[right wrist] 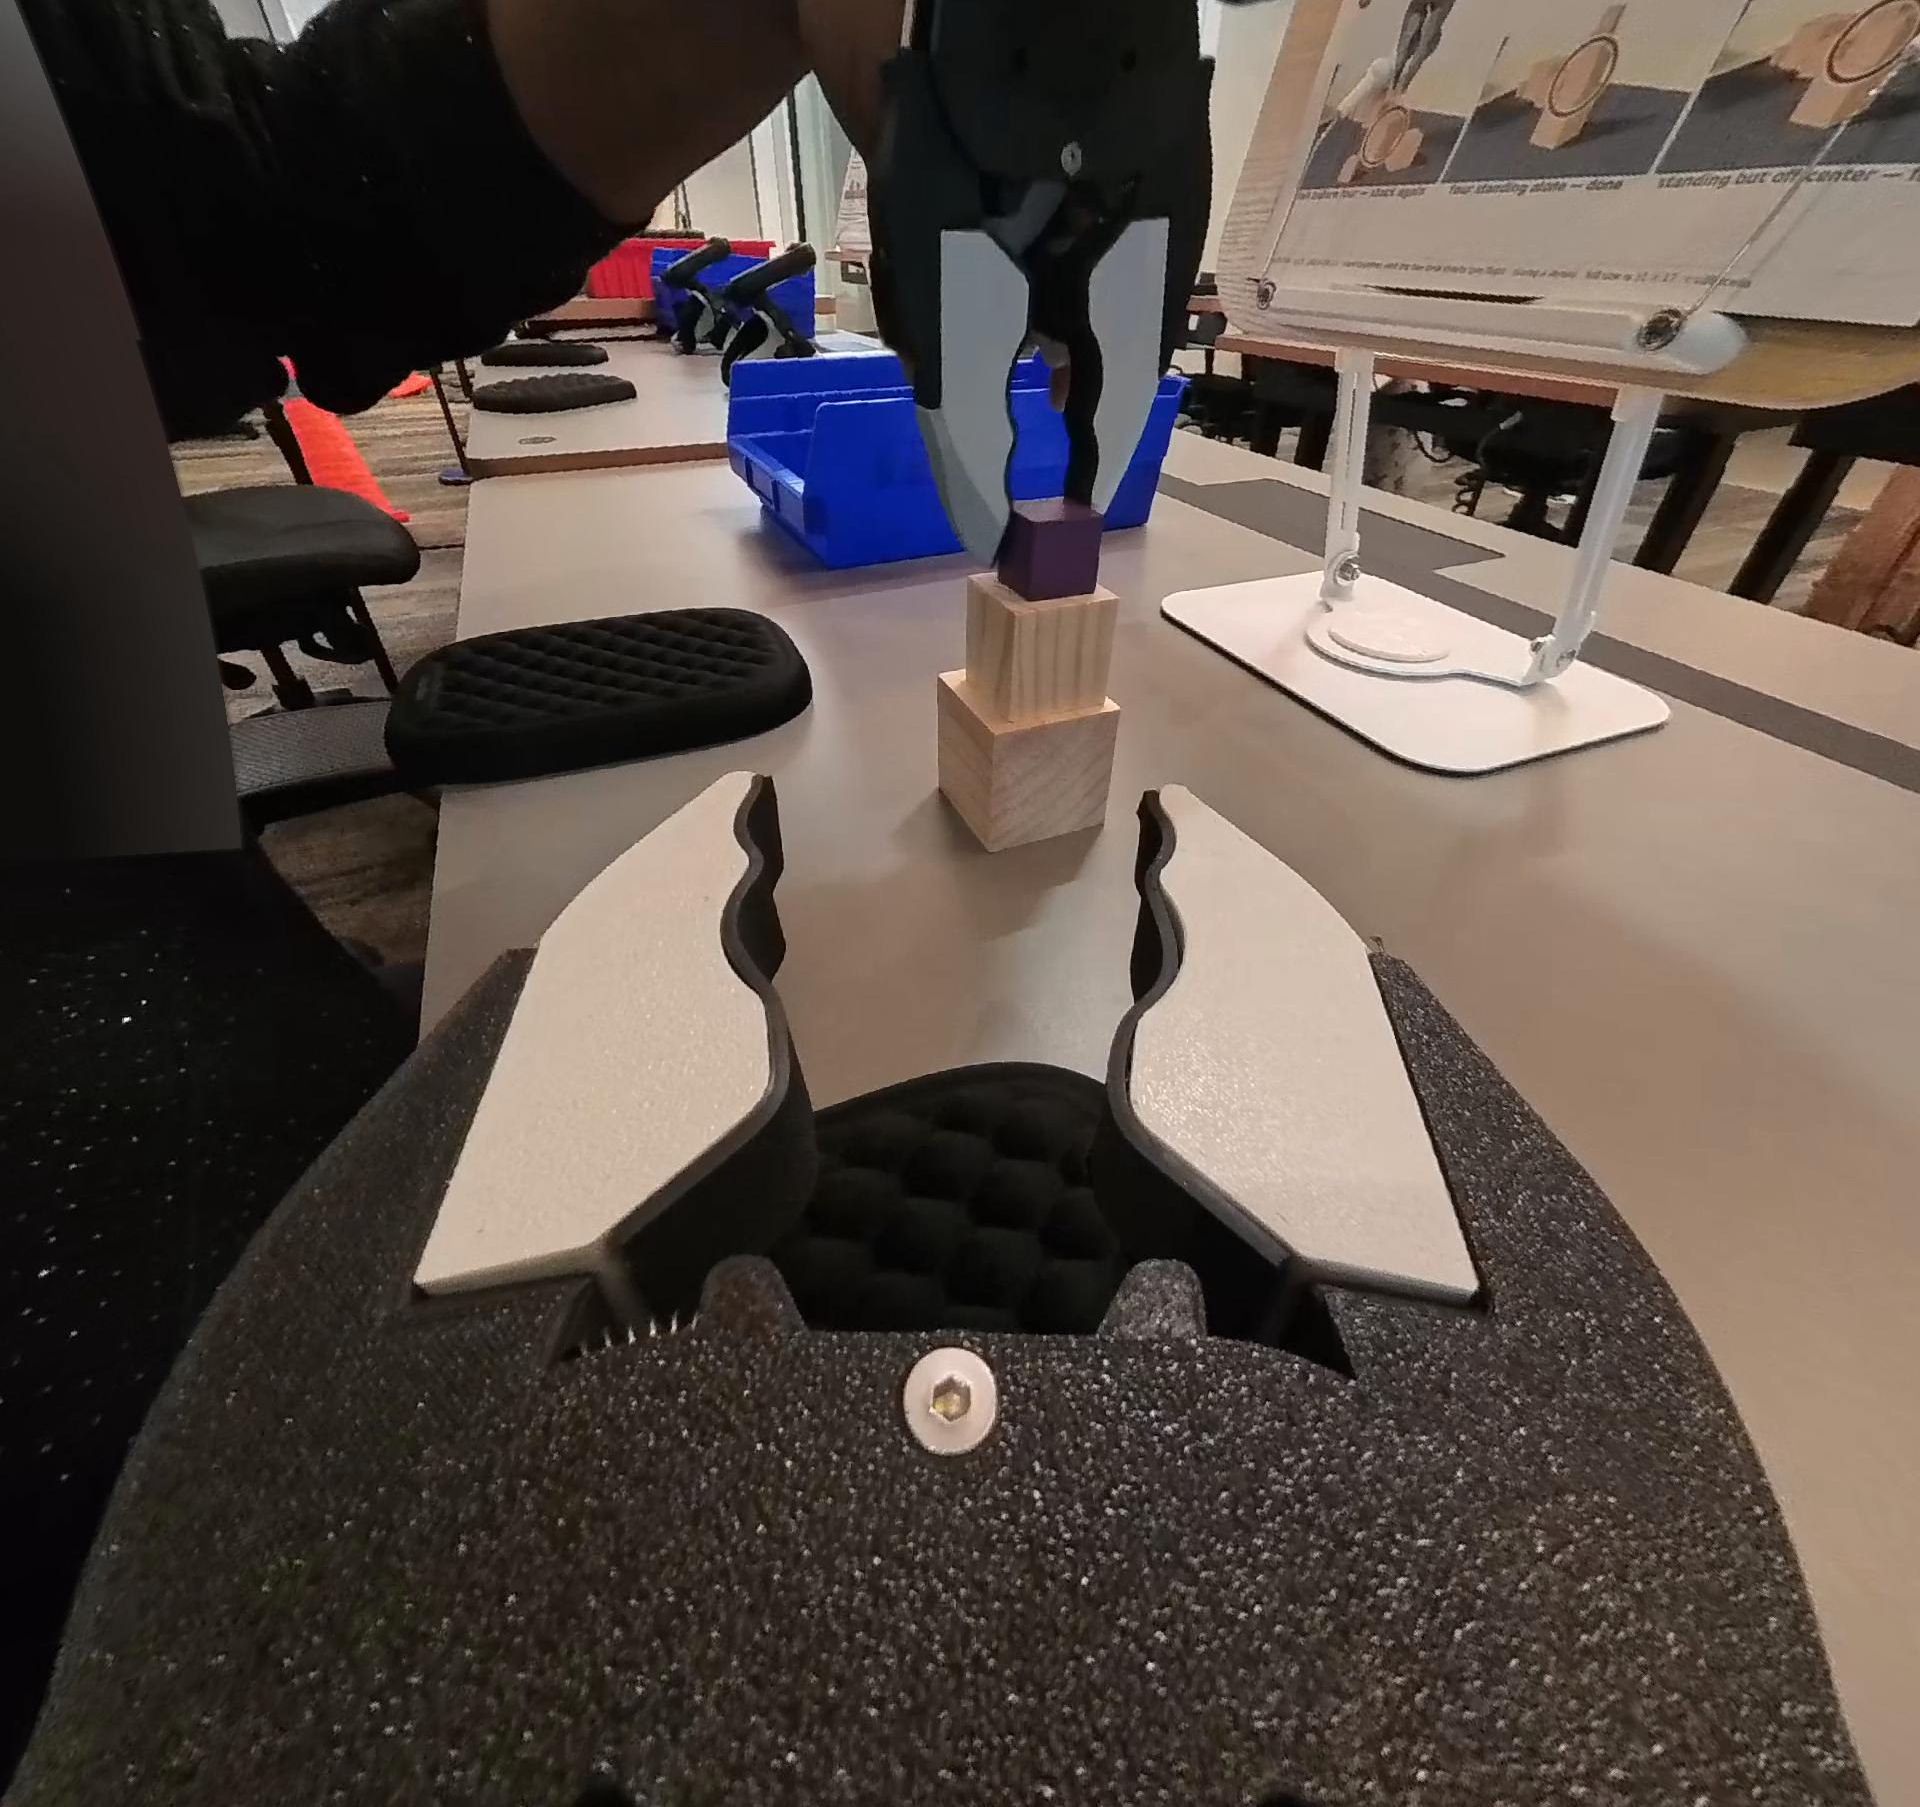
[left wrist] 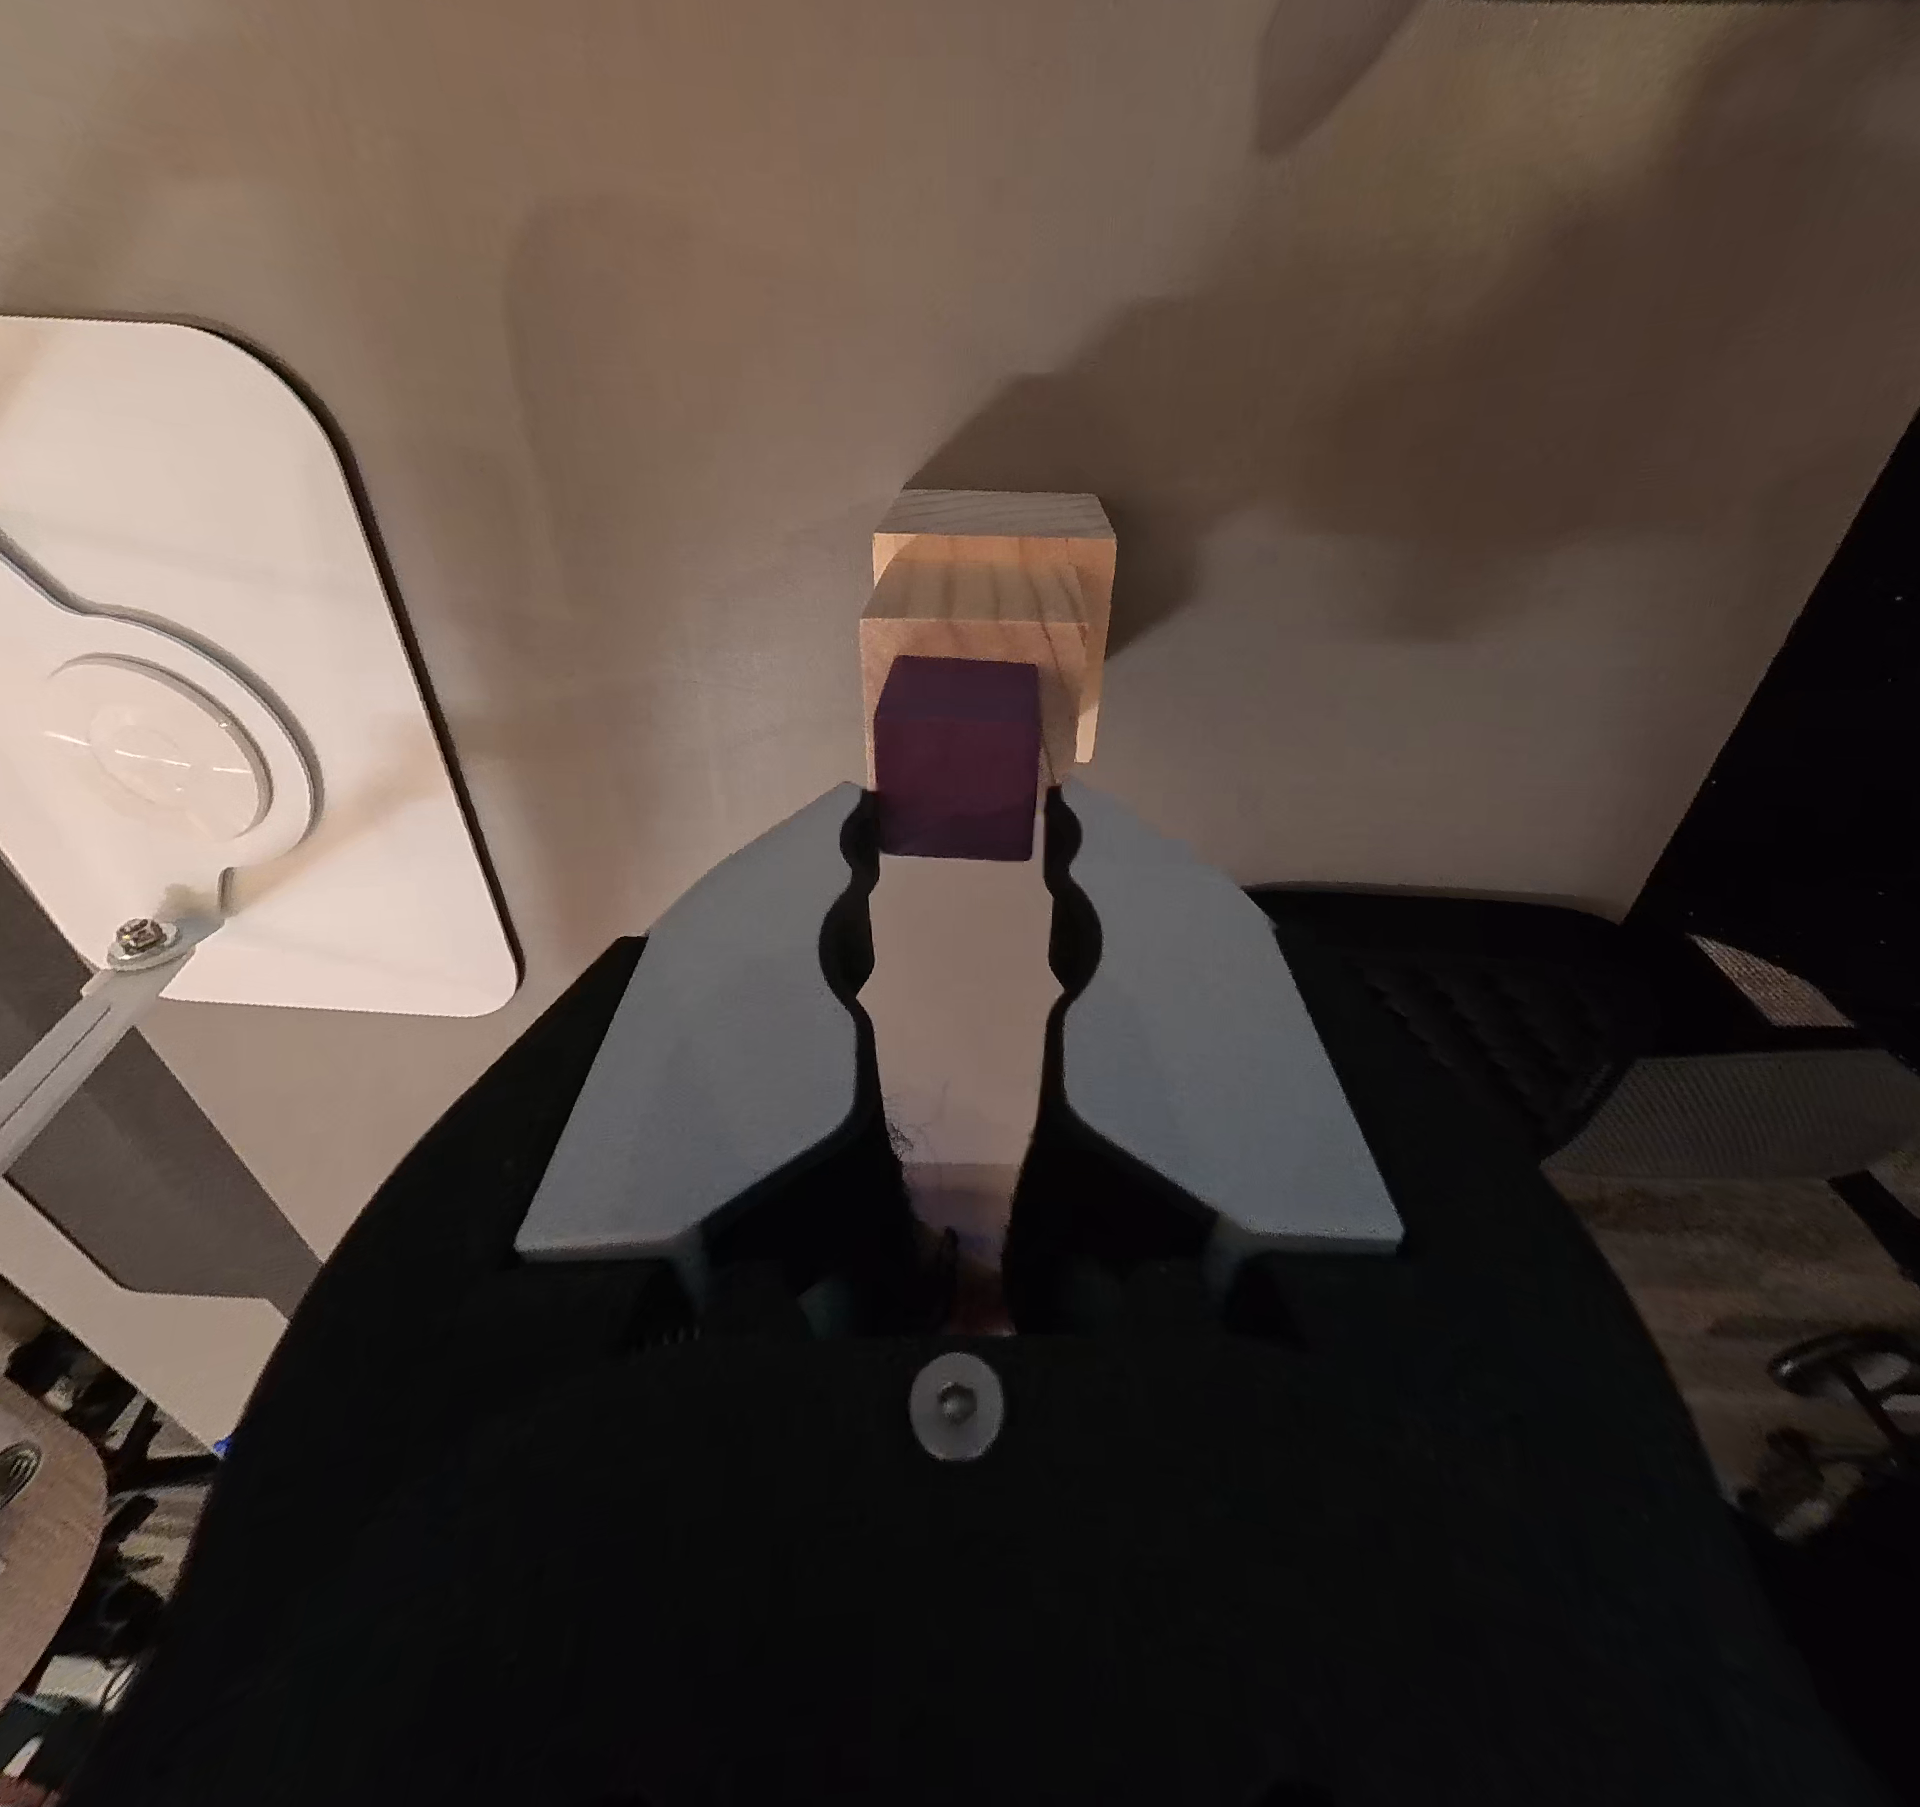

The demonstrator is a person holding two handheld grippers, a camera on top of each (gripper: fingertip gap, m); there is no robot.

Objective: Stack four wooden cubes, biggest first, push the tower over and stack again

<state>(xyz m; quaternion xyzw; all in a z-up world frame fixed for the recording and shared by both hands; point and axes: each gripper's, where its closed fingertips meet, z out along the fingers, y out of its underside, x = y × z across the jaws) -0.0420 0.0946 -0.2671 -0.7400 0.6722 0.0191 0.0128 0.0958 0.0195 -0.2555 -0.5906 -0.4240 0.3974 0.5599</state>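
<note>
On the left, a black quilted pad with a soft, dimpled surface is seen at the edge of the smooth grey table. Behind it, farther away, a glossy blue plastic bin is placed.

In the middle, a small stack is standing: a large pale wooden cube with visible grain at the bottom, a smaller wooden cube on it, slightly turned, and a little matte purple cube on the top. The left gripper is brought down from above by a hand in a black knitted sleeve — its grey flat fingers with wavy black pads stand narrow around the purple cube. The left pad appears to touch the cube, while a thin gap is seen at the right pad, so the cube is not pressed; it rests on the wood.

The right gripper is held low near the table, its pale fingers spread wide with nothing between them; the large cube stands just ahead of the tips.

On the right, a white metal stand with a flat rounded base carries a printed board.
</note>
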